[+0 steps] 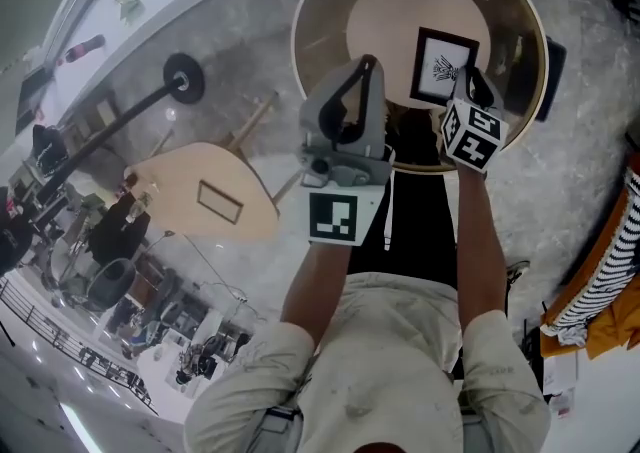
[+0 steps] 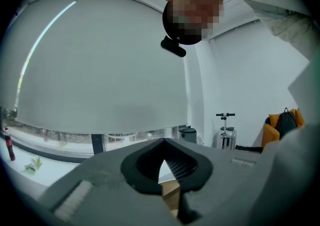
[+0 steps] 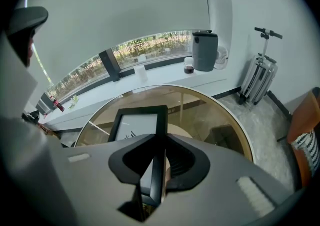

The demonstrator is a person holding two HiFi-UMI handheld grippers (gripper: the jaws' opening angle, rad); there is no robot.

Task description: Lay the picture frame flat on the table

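Observation:
The picture frame [image 1: 443, 66] is black with a white mat and a small dark drawing. It is over the round glass table [image 1: 312, 1], face toward me. My right gripper [image 1: 470, 79] is shut on its right edge. In the right gripper view the frame [image 3: 137, 126] runs edge-on between the pads, with the right gripper [image 3: 159, 146] clamped on its side rail. Whether the frame touches the glass I cannot tell. My left gripper [image 1: 368, 63] is held over the table's near side, jaws together and nothing in them. In its own view the left gripper [image 2: 163, 142] points up toward the window.
The table's gold rim [image 3: 241, 126] circles a pale round base below the glass. A wooden chair seat [image 1: 205, 191] and a black lamp stand [image 1: 183, 78] are at the left. Orange and striped fabric [image 1: 610, 281] lies at the right. A scooter [image 3: 262, 65] and a grey bin [image 3: 204, 50] stand by the wall.

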